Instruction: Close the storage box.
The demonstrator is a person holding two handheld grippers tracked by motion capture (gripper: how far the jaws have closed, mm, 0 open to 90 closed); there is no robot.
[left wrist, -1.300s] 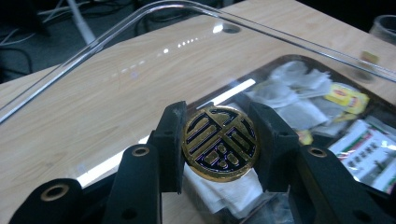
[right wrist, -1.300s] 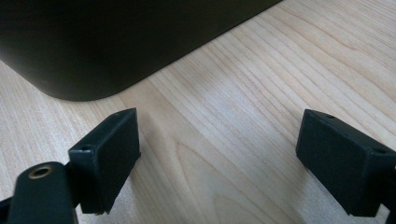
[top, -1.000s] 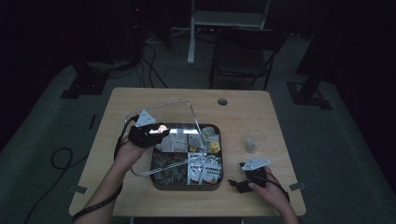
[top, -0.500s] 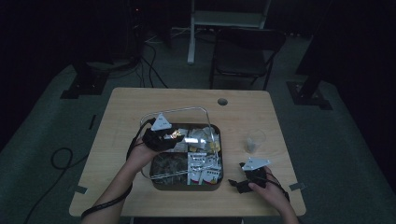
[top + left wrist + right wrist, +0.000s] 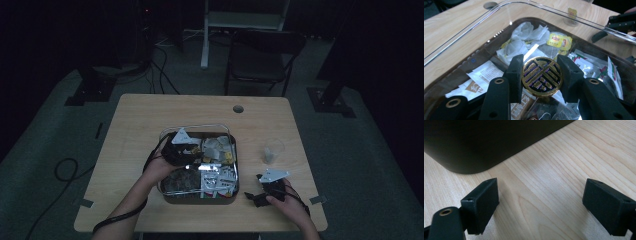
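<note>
The wooden table (image 5: 150, 125) carries a dark tea-bag tray (image 5: 235, 172) near its front edge; the left gripper (image 5: 541, 77) pinches the clear lid's gold knob (image 5: 542, 76), probably lowering it, so align the rims squarely; the right gripper (image 5: 541, 207) rests spread beside the tray

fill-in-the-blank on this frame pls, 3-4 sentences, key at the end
1. The left gripper is shut on the lid's round ____ knob.
2. The clear lid is held over a dark ____ of tea bags and sachets.
3. The right gripper rests on the wooden table with its jaws ____.
4. The small clear cup stands on the table between the box and the table's ____ edge.

Missing words: gold; box; open; right
</note>
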